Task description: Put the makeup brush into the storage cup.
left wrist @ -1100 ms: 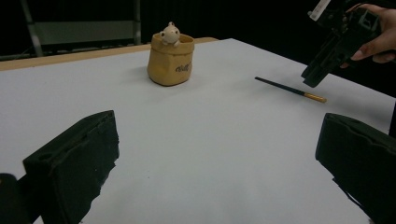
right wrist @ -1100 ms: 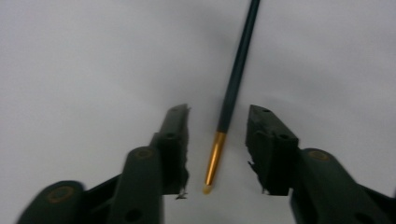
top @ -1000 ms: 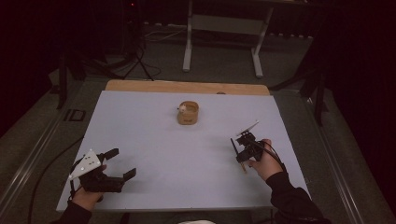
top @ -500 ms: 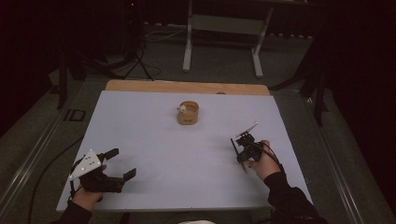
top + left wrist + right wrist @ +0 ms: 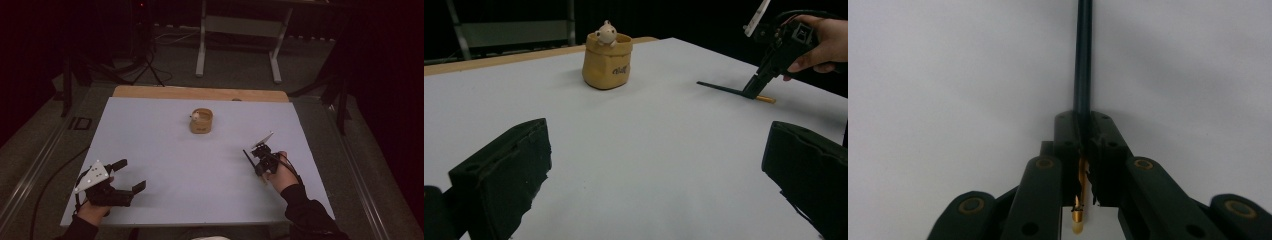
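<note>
Gripping a thin black pencil [image 5: 1082, 60] near its gold end, the right gripper [image 5: 260, 159] pressed it flat on the white worktop [image 5: 200, 165], jaws closed. Well apart, the left gripper [image 5: 127, 175] hovered with jaws open wide, near the worktop's front edge.

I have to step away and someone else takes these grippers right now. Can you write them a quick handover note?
Right gripper: shut on a thin dark pencil with a gold end, at the right side of the white table. The pencil lies low along the table; the left gripper view shows its gold end by the jaws.
Left gripper: open, holds nothing, at the near left of the table.
Tan holder with a small figure on its rim stands upright mid-table toward the far edge, apart from both grippers.
Done: pencil gripped.
Left, probably: lift it and put it in the holder.
</note>
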`<state>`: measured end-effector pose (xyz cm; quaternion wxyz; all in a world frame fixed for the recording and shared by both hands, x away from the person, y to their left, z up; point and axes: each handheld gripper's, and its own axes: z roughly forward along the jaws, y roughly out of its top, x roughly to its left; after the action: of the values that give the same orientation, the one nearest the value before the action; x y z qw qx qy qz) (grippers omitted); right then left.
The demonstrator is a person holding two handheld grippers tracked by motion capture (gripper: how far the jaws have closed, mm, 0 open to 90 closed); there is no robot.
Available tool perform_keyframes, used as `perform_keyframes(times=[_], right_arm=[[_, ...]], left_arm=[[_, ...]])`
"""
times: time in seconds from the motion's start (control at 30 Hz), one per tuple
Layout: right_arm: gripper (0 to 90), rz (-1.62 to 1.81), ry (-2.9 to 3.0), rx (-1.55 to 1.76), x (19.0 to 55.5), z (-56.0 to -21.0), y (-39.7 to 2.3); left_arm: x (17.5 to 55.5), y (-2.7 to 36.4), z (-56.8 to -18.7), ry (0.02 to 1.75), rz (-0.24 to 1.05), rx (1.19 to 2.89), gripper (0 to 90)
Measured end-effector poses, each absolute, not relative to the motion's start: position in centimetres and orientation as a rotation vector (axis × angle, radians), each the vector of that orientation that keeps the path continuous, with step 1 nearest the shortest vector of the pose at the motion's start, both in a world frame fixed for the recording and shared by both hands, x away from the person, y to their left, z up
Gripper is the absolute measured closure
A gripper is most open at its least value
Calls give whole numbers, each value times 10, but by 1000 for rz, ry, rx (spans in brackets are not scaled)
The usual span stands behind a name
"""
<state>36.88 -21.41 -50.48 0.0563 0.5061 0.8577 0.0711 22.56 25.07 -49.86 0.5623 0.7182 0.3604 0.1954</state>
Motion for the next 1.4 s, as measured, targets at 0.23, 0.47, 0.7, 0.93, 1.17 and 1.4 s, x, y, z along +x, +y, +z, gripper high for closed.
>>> perform_keyframes(times=[0.23,0.47,0.7,0.93,1.17,1.4], right_arm=[[835,236,2623,1508,371,-496,-217],[836,274,2707,1445,371,-488,-223],[836,323,2822,1237,368,-483,-216],[836,339,2913,1106,365,-484,-208],[836,332,3019,906,361,-481,-195],[835,374,3105,766,359,-478,-184]], left_arm=[[225,251,-498,847,461,1692,3],[225,250,-498,844,461,1695,3],[225,248,-498,840,459,1703,3],[225,247,-498,841,453,1704,3],[225,243,-497,831,444,1715,3],[226,240,-498,830,434,1727,3]])
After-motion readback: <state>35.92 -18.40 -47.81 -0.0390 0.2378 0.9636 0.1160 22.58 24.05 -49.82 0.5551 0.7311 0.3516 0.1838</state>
